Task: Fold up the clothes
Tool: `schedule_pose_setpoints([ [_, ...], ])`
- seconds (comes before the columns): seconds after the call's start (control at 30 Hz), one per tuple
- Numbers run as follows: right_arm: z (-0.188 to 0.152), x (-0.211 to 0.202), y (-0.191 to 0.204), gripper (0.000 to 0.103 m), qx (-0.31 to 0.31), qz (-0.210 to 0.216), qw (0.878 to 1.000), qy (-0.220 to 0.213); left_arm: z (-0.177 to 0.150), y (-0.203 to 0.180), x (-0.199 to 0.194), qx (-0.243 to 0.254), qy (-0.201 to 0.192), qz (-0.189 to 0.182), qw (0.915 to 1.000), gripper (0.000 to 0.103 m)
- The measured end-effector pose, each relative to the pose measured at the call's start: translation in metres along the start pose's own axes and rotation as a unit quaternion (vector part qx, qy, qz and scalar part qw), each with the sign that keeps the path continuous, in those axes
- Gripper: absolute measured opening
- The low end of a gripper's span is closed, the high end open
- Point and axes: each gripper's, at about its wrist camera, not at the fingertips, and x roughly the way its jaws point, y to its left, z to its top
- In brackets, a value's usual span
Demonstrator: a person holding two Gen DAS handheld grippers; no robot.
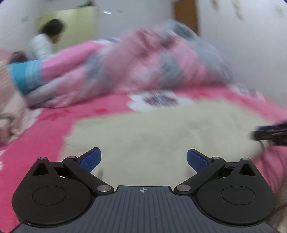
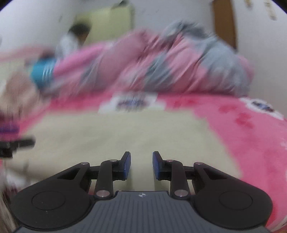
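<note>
A cream garment (image 1: 161, 129) lies flat on a pink bed cover (image 1: 44, 129); both views are blurred. My left gripper (image 1: 143, 157) hovers over the garment's near edge, jaws wide open with nothing between them. My right gripper (image 2: 141, 161) is over the same garment (image 2: 116, 134), its blue pads a narrow gap apart; only the cloth below shows through the gap, and I see no fold pinched. The right gripper (image 1: 269, 134) also shows at the garment's right edge in the left wrist view. The left gripper (image 2: 16, 143) appears at the left edge of the right wrist view.
A crumpled pink and grey quilt (image 1: 143, 62) is piled along the far side of the bed. A person (image 1: 44, 41) sits behind it near a pale cupboard (image 1: 79, 23). A beige cloth heap (image 1: 9, 107) lies at the left. White walls and a brown door (image 1: 186, 16) stand behind.
</note>
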Motion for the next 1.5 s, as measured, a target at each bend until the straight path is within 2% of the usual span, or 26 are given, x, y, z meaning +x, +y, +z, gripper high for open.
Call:
schedule_pose_setpoints([
  [0.07,-0.019,0.012,0.012,0.027,-0.046,-0.018,0.998,-0.025,-0.007,-0.002,0.005,0.002,-0.001,0.005,1.0,0.103],
  [0.17,0.006,0.004,0.017,0.028,-0.014,-0.034,0.999,0.007,-0.015,-0.004,0.01,0.003,0.0,0.008,1.0,0.103],
  [0.27,0.016,-0.024,0.034,0.028,-0.025,0.01,0.999,-0.045,-0.019,-0.001,0.009,-0.001,-0.008,0.006,0.9999,0.103],
  [0.33,0.007,-0.021,0.046,0.03,-0.043,0.039,0.997,-0.047,-0.021,-0.003,0.007,-0.003,-0.013,0.008,0.9999,0.103],
  [0.37,-0.006,-0.011,0.05,0.031,-0.052,0.048,0.997,-0.021,-0.021,-0.004,0.007,-0.004,-0.014,0.007,0.9999,0.103],
  [0.43,-0.03,0.004,0.054,0.032,-0.077,0.039,0.996,-0.034,-0.021,-0.004,0.006,-0.006,-0.016,0.006,0.9998,0.103],
  [0.47,-0.028,0.003,0.056,0.032,-0.085,0.035,0.995,-0.031,-0.022,-0.004,0.005,-0.007,-0.017,0.005,0.9998,0.103],
  [0.53,-0.006,-0.001,0.055,0.032,-0.049,0.033,0.998,-0.003,-0.022,-0.003,0.004,-0.01,-0.02,0.004,0.9997,0.103],
  [0.57,0.004,-0.007,0.053,0.032,-0.024,0.045,0.999,-0.008,-0.022,-0.003,0.005,-0.01,-0.023,0.004,0.9997,0.103],
  [0.63,0.009,-0.019,0.06,0.032,-0.02,0.071,0.996,-0.052,-0.024,-0.003,0.004,-0.012,-0.028,0.005,0.9995,0.103],
  [0.73,-0.003,-0.004,0.075,0.032,-0.086,0.046,0.993,-0.063,-0.025,0.001,0.001,-0.015,-0.031,-0.003,0.9994,0.103],
  [0.77,-0.014,0.013,0.075,0.033,-0.09,0.05,0.994,-0.034,-0.025,0.002,0.0,-0.016,-0.032,-0.006,0.9994,0.103],
  [0.8,-0.028,0.019,0.069,0.033,-0.072,0.061,0.994,-0.052,-0.026,0.004,-0.001,-0.017,-0.033,-0.01,0.9993,0.103],
  [0.87,-0.031,0.018,0.057,0.033,-0.038,0.082,0.994,-0.063,-0.027,0.012,-0.006,-0.032,-0.037,-0.011,0.9987,0.103],
  [0.97,-0.024,0.018,0.051,0.033,-0.008,0.094,0.994,-0.049,-0.034,0.032,-0.014,-0.077,-0.044,0.031,0.9956,0.103],
  [1.07,-0.018,0.019,0.051,0.034,-0.016,0.094,0.995,-0.04,-0.044,0.056,-0.015,-0.132,-0.03,0.038,0.99,0.103],
  [1.13,0.0,0.014,0.053,0.033,-0.012,0.084,0.996,-0.037,-0.048,0.061,-0.017,-0.137,-0.033,0.027,0.9896,0.103],
  [1.27,0.019,-0.003,0.062,0.033,-0.029,0.058,0.993,-0.097,-0.049,0.058,-0.015,-0.131,-0.035,0.032,0.9903,0.103],
  [1.33,0.018,0.014,0.06,0.034,-0.03,0.047,0.995,-0.078,-0.05,0.06,-0.015,-0.132,-0.035,0.028,0.9903,0.103],
  [1.4,0.0,0.048,0.057,0.036,-0.03,0.038,0.999,-0.018,-0.047,0.062,-0.016,-0.131,-0.03,0.027,0.9906,0.103],
  [1.5,-0.01,0.045,0.051,0.036,-0.019,0.05,0.997,-0.056,-0.036,0.06,-0.024,-0.124,-0.041,0.035,0.9908,0.103],
])
